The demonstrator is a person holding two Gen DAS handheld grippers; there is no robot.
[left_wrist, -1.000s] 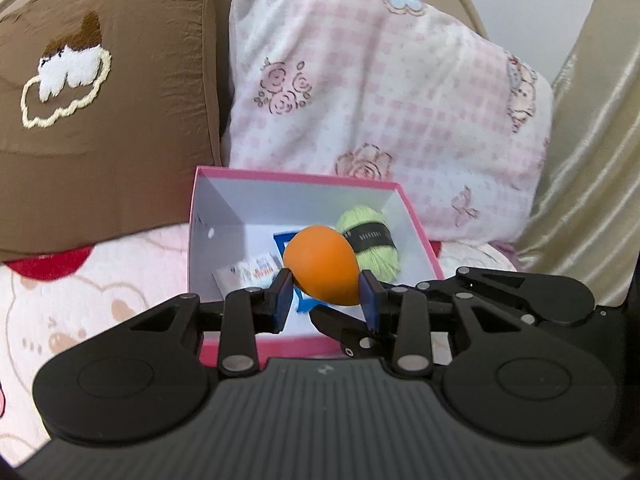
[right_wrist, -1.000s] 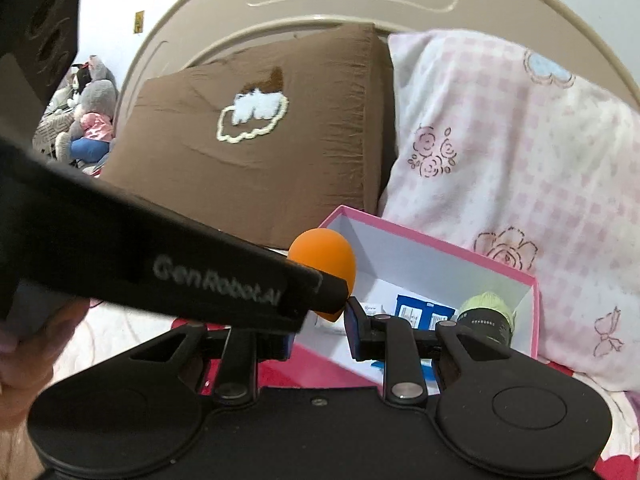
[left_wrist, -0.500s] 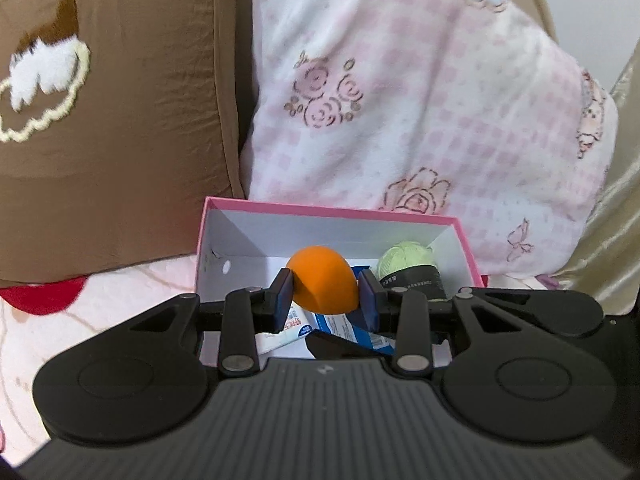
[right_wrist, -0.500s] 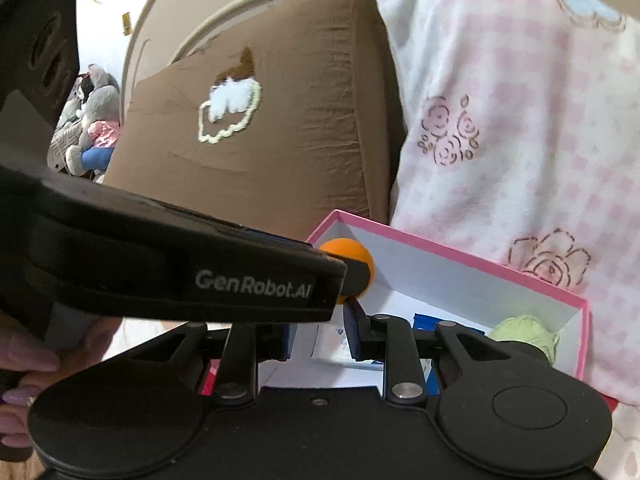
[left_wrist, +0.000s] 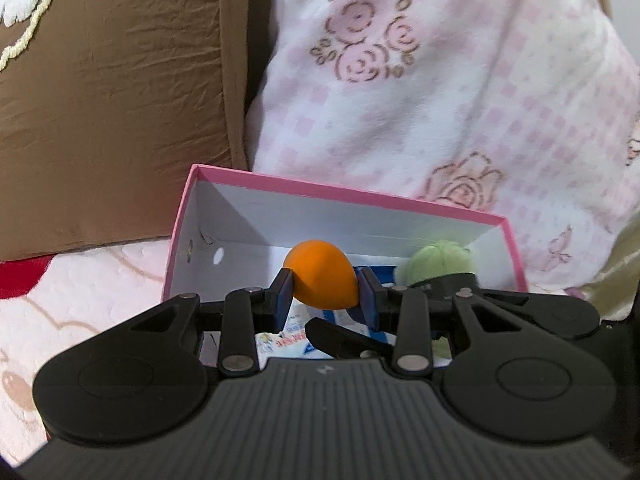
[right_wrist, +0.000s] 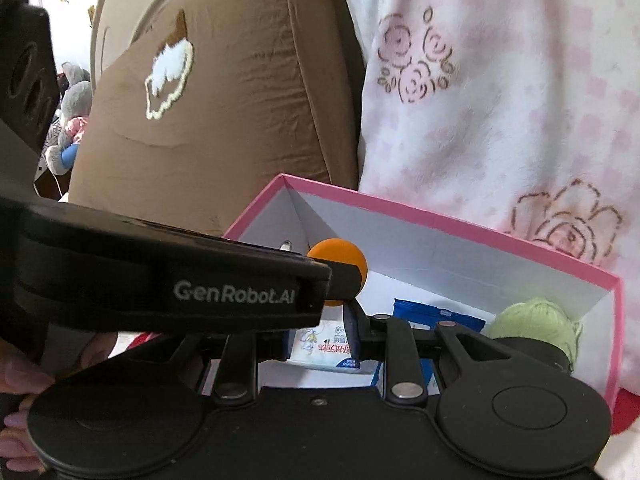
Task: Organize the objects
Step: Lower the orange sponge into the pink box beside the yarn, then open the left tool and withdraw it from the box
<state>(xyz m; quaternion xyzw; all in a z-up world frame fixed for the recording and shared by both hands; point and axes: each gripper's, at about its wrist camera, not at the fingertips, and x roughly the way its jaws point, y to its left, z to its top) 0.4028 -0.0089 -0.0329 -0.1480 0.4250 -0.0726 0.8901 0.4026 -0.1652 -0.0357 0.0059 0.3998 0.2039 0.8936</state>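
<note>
pink-check pillow (left_wrist: 460,92): biggest thing in frame, rose print, leaning up directly behind the box, its lower edge meets the box's far rim.
brown pillow (left_wrist: 112,100): behind and left of the box, white fluffy cloud patch with cream outline, butts against the pink-check one.
bedspread (left_wrist: 72,300): pale pink with a bear line drawing and a red patch, spreads out left of the box; box sits on it.
box (left_wrist: 336,192): landmark. Open top, pink outside and rim, white inside, small holes in its left wall.
left gripper (left_wrist: 325,294): over the box's near half, blue pads clamped on the orange egg from both sides. Seen from the right wrist view it crosses the frame as a black bar with white lettering.
right gripper (right_wrist: 316,334): at the box's near edge, right of the left gripper; pads drawn together, nothing between them.
yarn ball (left_wrist: 438,260): light green, dark paper band, in the box's right end against the far wall.
orange egg (left_wrist: 323,276): smooth, egg-shaped, held above the box floor near the middle, left of the yarn.
packets (right_wrist: 438,314): blue one and white one with print, flat on the box floor under the egg.
hand (right_wrist: 24,376): fingers at the frame's left edge, well left of the box.
</note>
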